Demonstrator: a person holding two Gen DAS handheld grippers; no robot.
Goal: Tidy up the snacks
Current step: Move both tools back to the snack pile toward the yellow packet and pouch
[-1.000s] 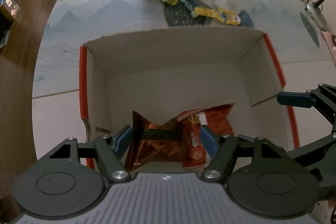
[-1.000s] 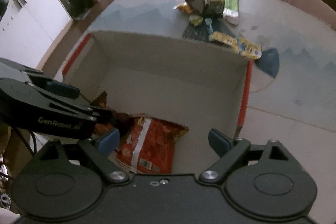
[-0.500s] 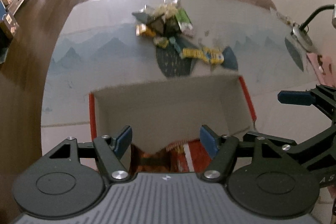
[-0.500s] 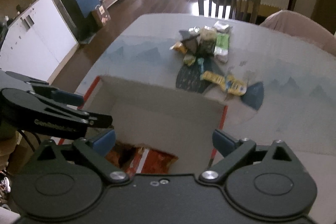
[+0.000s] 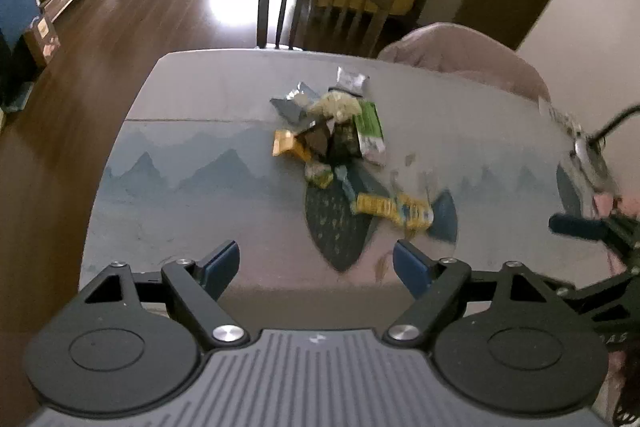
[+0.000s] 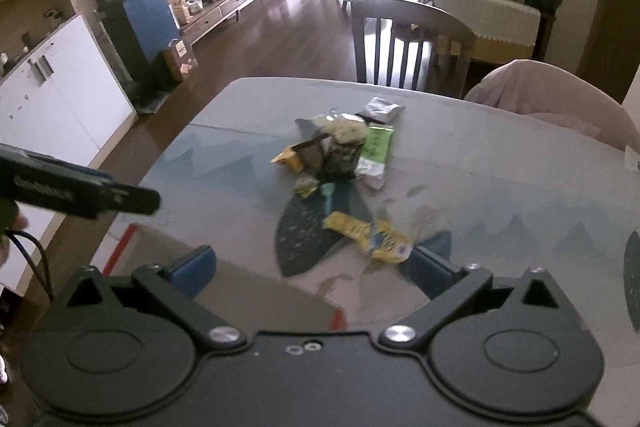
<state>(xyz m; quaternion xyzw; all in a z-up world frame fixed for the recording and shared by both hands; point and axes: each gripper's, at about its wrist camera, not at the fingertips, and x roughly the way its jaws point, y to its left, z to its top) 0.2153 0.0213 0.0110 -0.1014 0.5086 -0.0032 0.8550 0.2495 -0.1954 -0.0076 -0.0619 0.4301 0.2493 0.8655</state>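
A heap of small snack packets [image 5: 332, 131] [image 6: 344, 151] lies at the middle of the table, with a yellow packet [image 5: 392, 209] [image 6: 368, 235] nearer to me. The cardboard box [image 5: 312, 303] [image 6: 248, 291] with red edges shows only its far rim, just below both grippers. My left gripper [image 5: 316, 261] hovers above that rim, jaws opening, nothing between them. My right gripper [image 6: 314, 265] is beside it, jaws also opening and empty. Whatever is inside the box is hidden.
The table [image 5: 180, 195] carries a grey cloth with a mountain print. A wooden chair [image 6: 408, 43] and a pink-covered chair [image 5: 460, 55] stand at its far side. A lamp base [image 5: 588, 155] sits at the right edge. White cabinets [image 6: 60, 99] line the left.
Both grippers have risen and tipped up away from the box. The orange snack bags in the box have dropped out of view. Both sets of jaws stand wider.
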